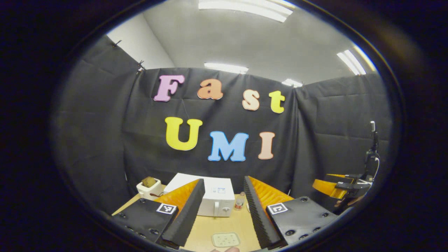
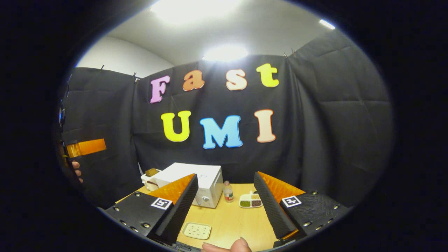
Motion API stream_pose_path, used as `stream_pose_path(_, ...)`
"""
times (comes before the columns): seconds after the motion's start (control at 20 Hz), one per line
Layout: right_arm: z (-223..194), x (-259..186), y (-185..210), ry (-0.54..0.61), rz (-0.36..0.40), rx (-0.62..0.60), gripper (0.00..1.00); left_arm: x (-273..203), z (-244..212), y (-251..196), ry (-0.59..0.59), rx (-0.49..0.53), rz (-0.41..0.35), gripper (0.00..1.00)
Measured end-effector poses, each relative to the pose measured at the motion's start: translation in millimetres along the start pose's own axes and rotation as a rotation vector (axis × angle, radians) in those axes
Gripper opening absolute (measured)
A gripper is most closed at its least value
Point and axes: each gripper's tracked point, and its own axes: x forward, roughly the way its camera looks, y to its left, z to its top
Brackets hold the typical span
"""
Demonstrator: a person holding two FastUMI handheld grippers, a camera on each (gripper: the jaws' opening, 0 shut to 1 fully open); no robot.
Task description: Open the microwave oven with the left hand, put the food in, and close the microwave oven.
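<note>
Left gripper (image 1: 220, 210) open, holding nothing, above the table (image 1: 227, 224). Toaster (image 1: 149, 189) at 10 o'clock from the microwave (image 1: 215, 201); microwave door shut. Bottle (image 2: 228, 192) just right of the microwave, food tray (image 2: 250, 201) at 3 o'clock from the bottle. Small dish (image 2: 196, 230) near the front edge. Right gripper (image 2: 227, 206) open, holding nothing.

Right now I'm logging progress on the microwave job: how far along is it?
Nothing looks done: the microwave stands on the table with its door shut. Nothing is in hand either: the left gripper and the right gripper are both open, above the table and clear of it. All remains: open the door, load the food tray beside the bottle, and close it.
</note>
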Motion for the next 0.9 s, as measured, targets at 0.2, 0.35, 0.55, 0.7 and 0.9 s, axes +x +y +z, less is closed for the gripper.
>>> stream_pose_path(0.2, 49, -11, 16, -0.099, -0.036, -0.031, 0.98, -8, 40, 5, -0.107, 0.021, -0.021, 0.77)
stream_pose_path(0.35, 61, -17, 34, -0.124, -0.047, -0.048, 0.98, -14, 55, 4, -0.149, -0.04, -0.064, 0.75)
stream_pose_path(0.55, 60, -14, 49, -0.133, -0.077, -0.059, 0.98, -13, 48, 32, -0.136, -0.045, -0.081, 0.74)
stream_pose_path(0.7, 56, -14, 57, -0.128, -0.089, -0.029, 0.98, -11, 43, 44, -0.122, -0.039, -0.094, 0.74)
stream_pose_path(0.9, 56, -14, 67, -0.121, -0.098, -0.012, 0.98, -8, 39, 55, -0.111, -0.049, -0.089, 0.78)
